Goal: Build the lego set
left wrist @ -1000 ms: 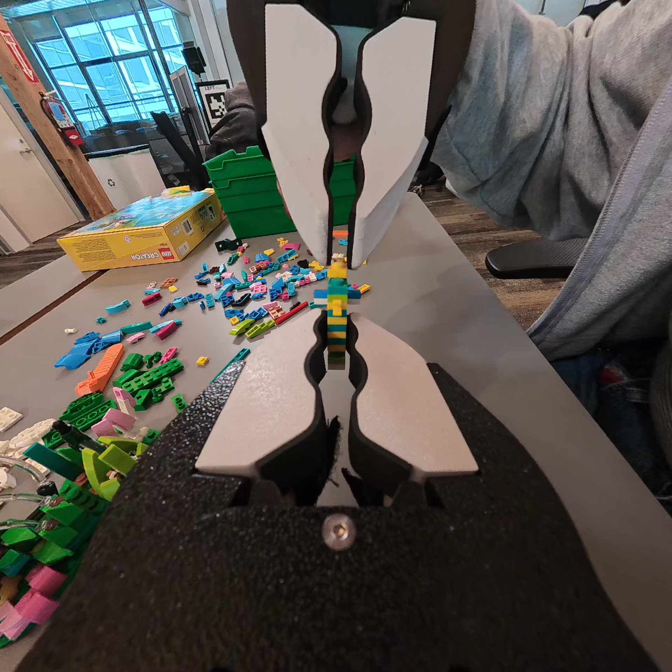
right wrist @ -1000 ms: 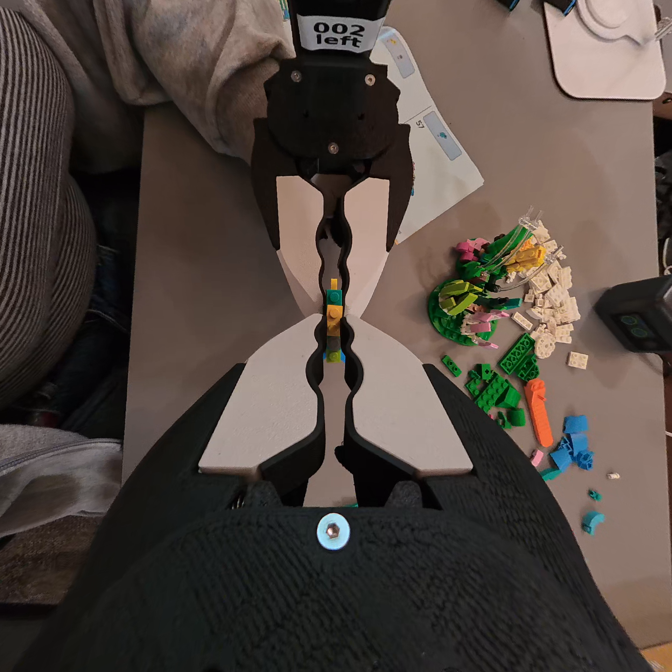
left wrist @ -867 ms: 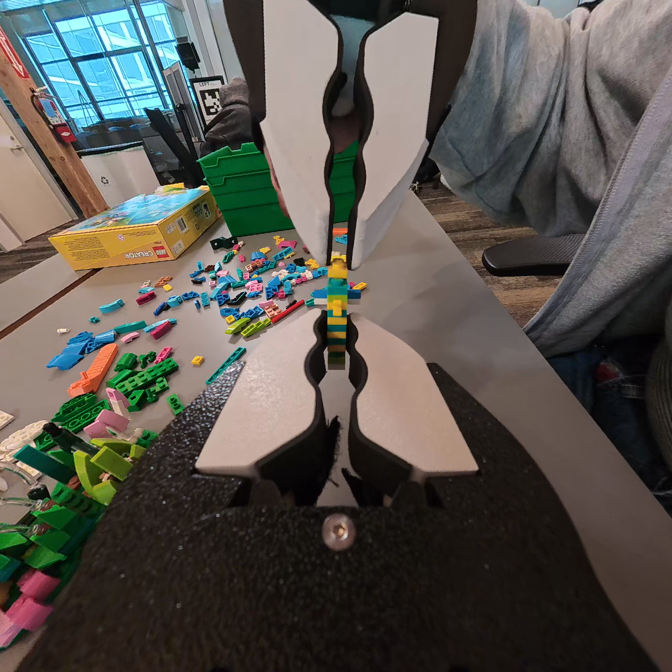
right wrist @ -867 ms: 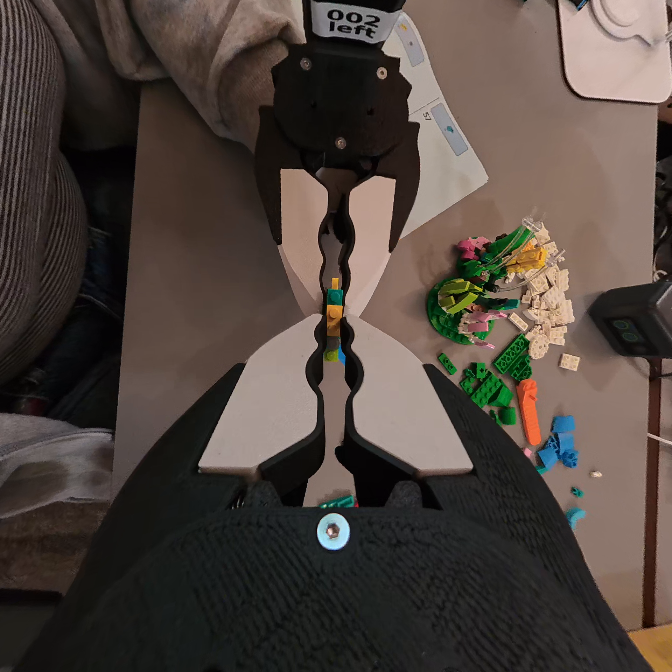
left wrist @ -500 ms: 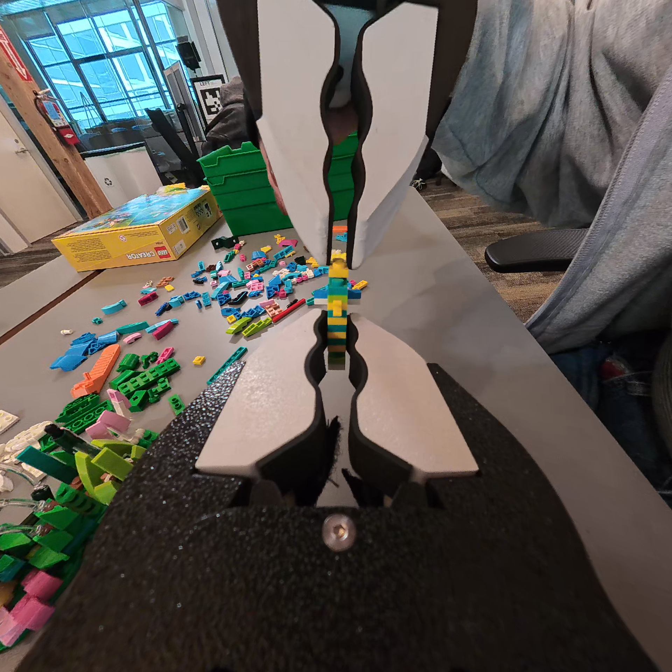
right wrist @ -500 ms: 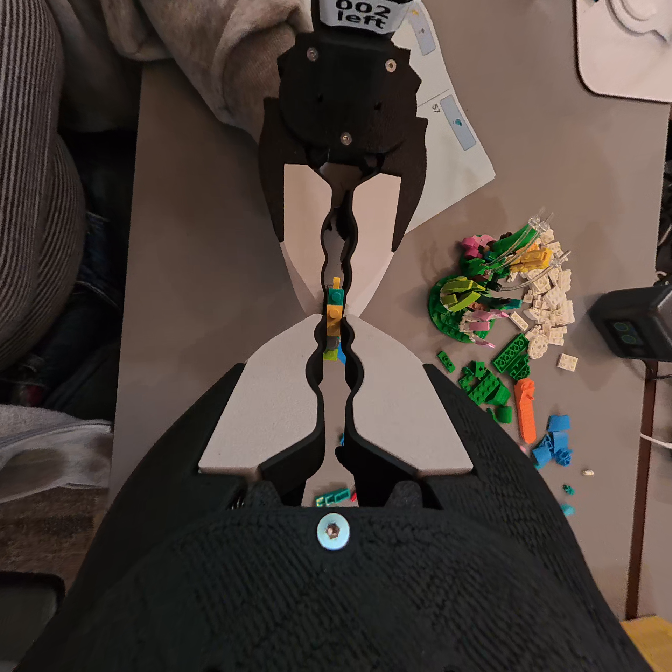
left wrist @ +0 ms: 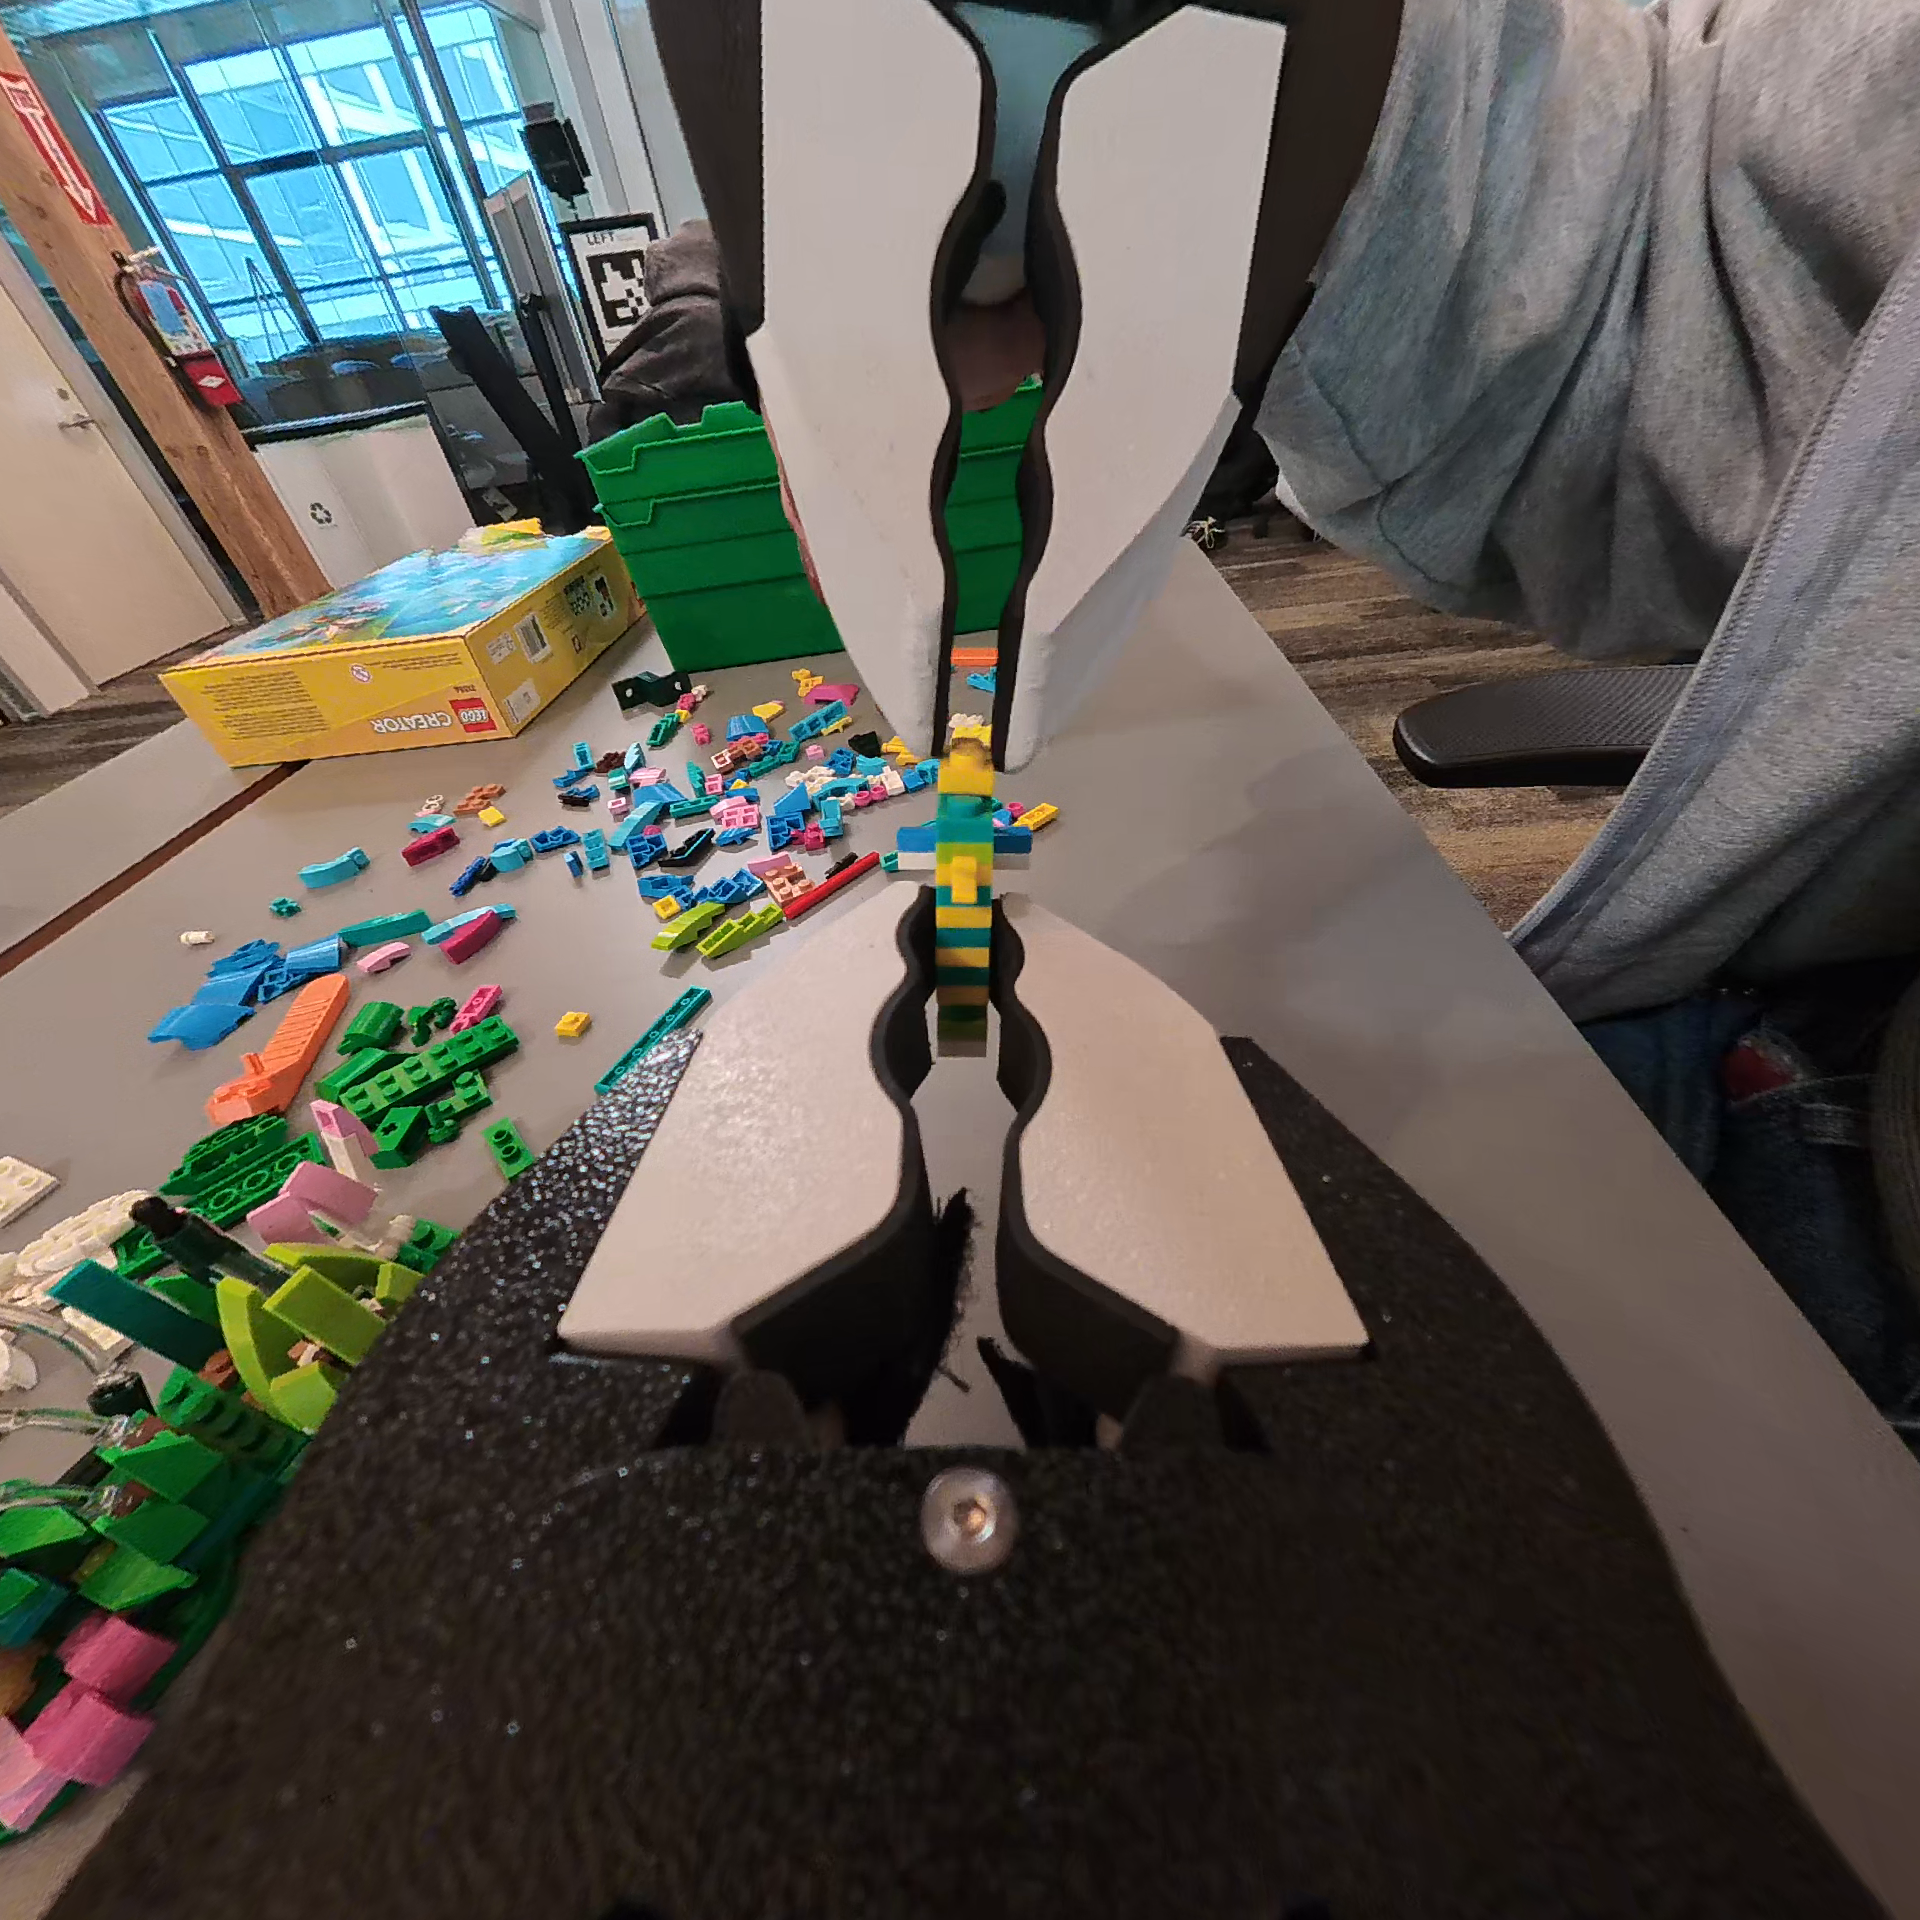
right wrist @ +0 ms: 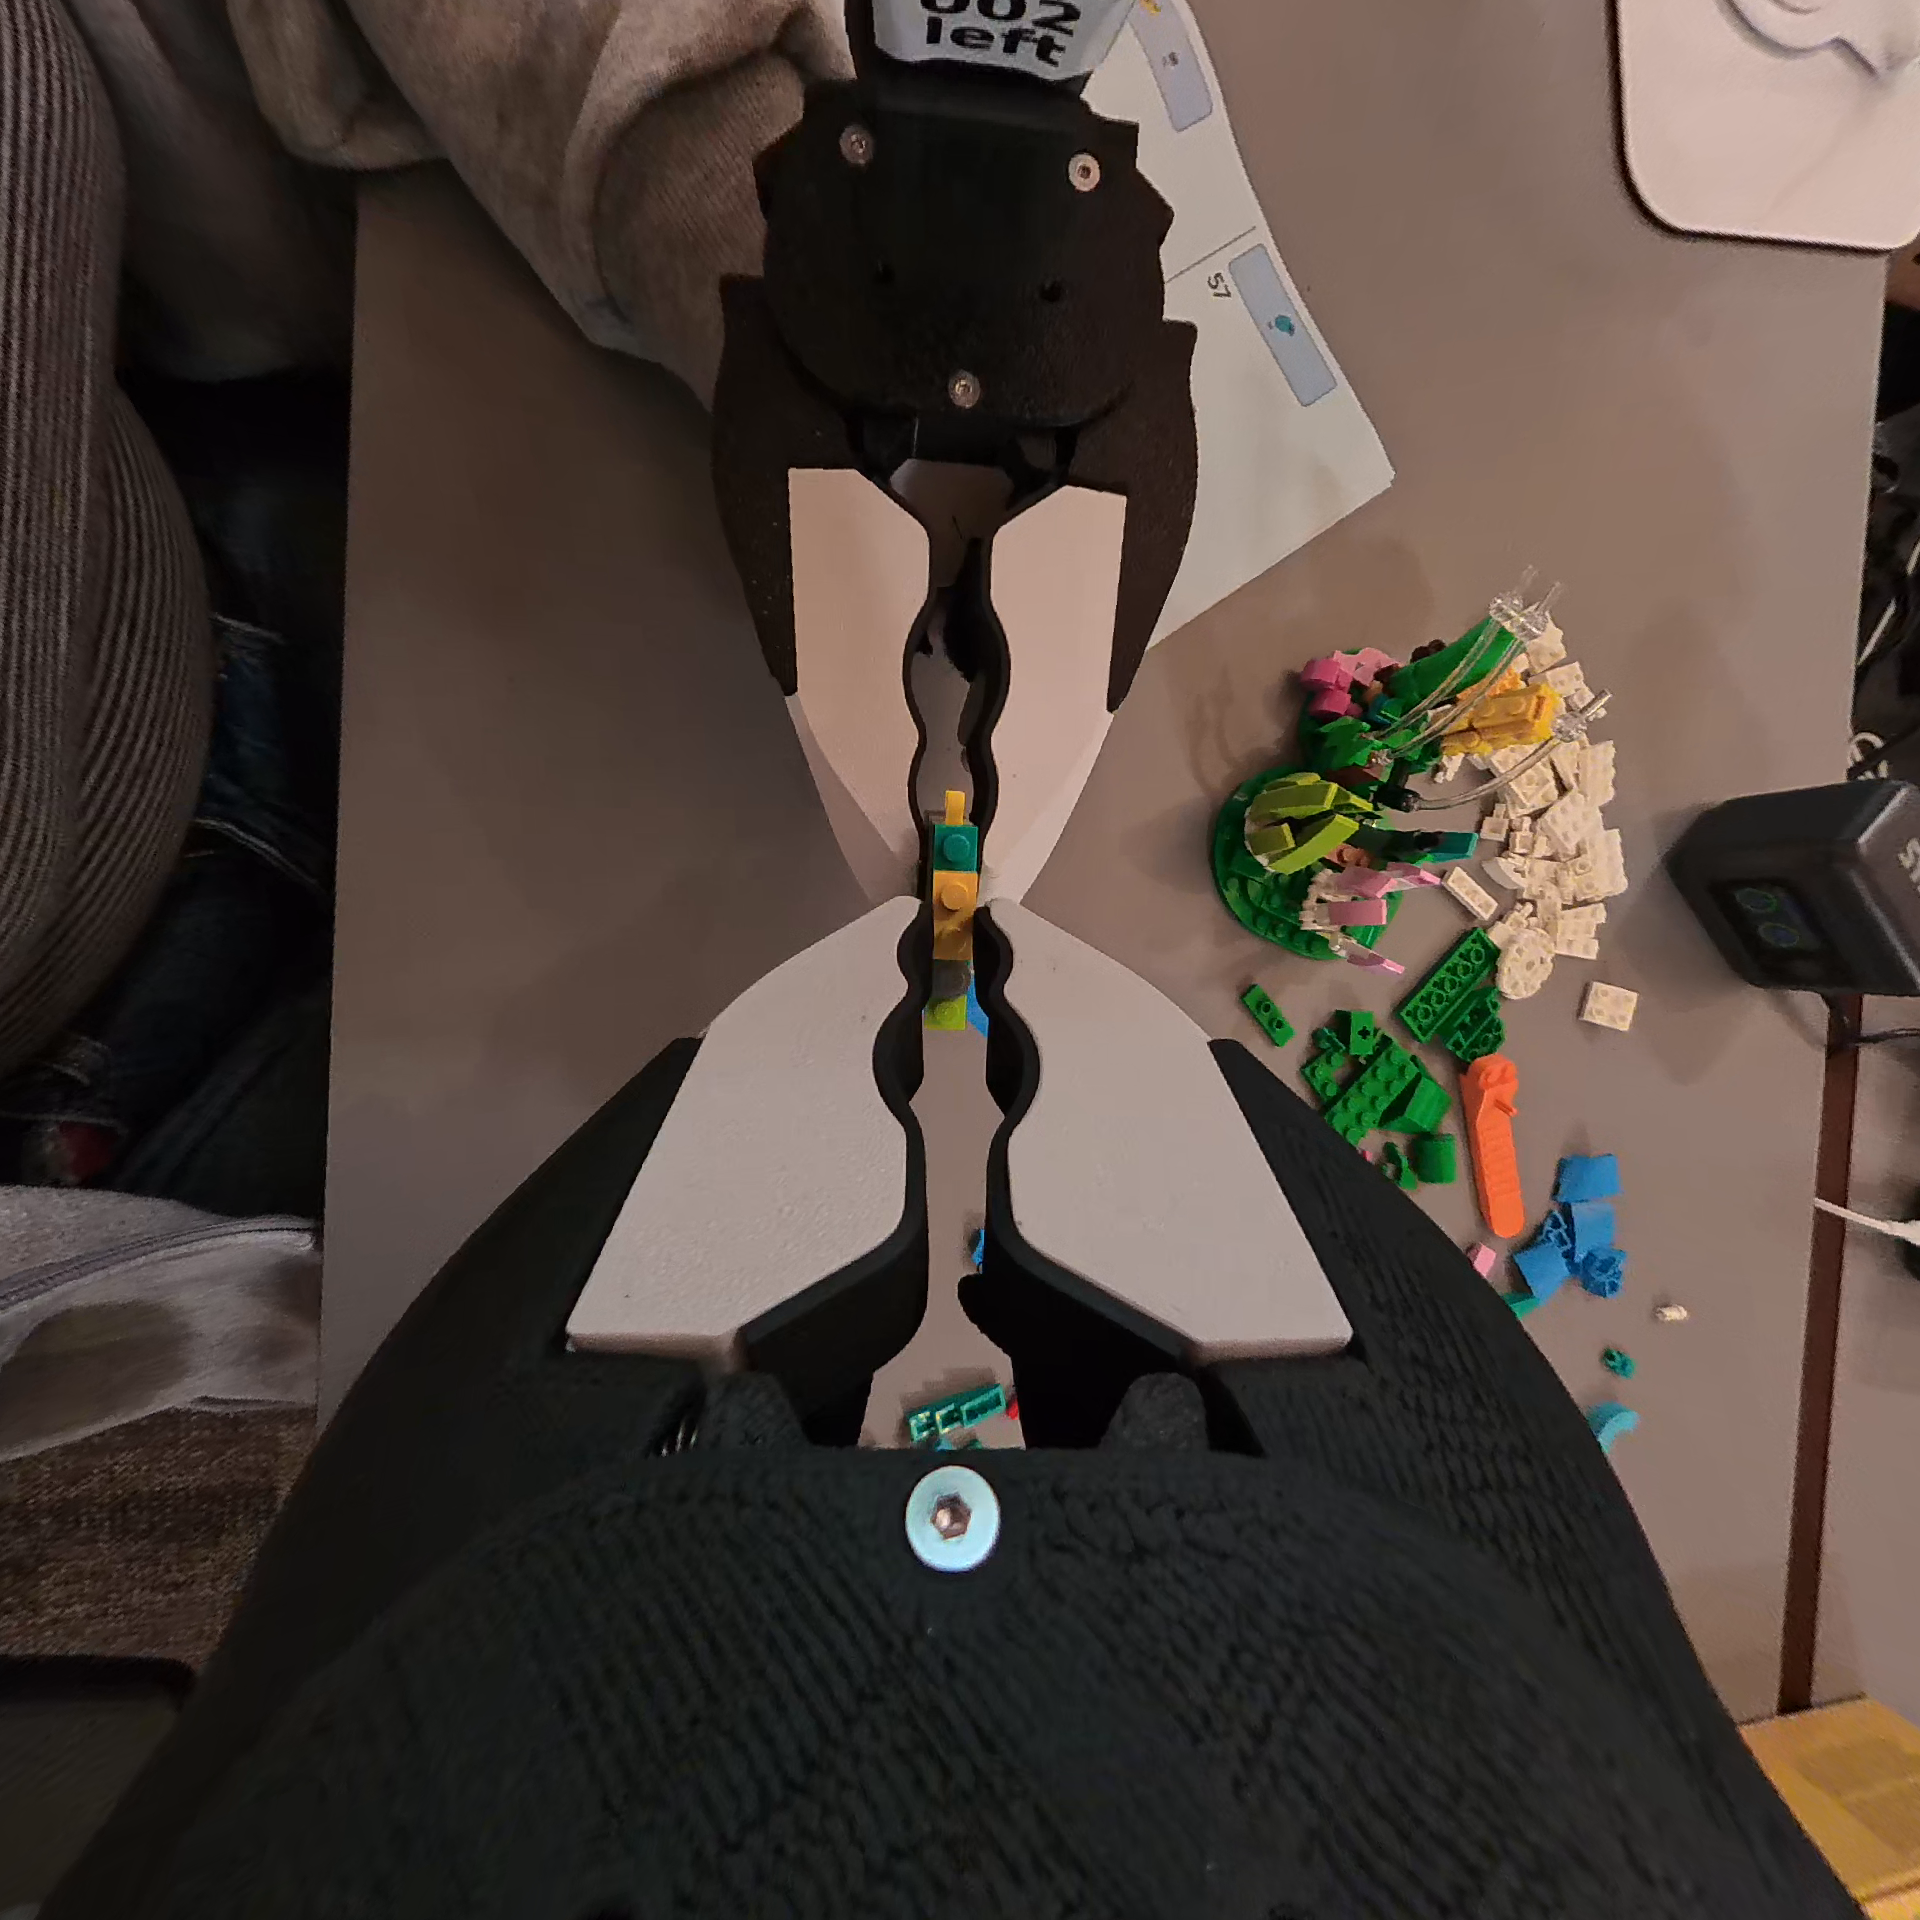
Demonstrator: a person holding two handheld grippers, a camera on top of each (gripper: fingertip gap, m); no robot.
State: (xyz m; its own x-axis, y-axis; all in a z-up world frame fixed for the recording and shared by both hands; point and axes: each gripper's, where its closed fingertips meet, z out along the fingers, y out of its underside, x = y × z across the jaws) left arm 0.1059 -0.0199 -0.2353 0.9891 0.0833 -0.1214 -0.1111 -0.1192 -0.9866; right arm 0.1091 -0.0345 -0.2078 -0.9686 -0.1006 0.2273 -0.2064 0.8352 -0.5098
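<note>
Lego stack (left wrist: 961,935), one, striped yellow-teal-green, is pinched at opposite ends by my two hand-held grippers: left hand-held gripper (left wrist: 961,914) clamps its lower end, right hand-held gripper (right wrist: 951,935) the upper. One yellow box (left wrist: 416,665) on the tabletop (left wrist: 1299,852); loose bricks (left wrist: 717,810) too many to count. Stack's middle is hidden between the fingers.

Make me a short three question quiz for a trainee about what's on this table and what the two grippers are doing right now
1. True or false: the left gripper and the right gripper both clamp the striped brick stack.
2. What colour is the brick separator tool that lies among the loose bricks?
3. The stacked bins behind the set's box are: A) green, B) red, C) white.

Key: 1 true. 2 orange. 3 A.
</note>
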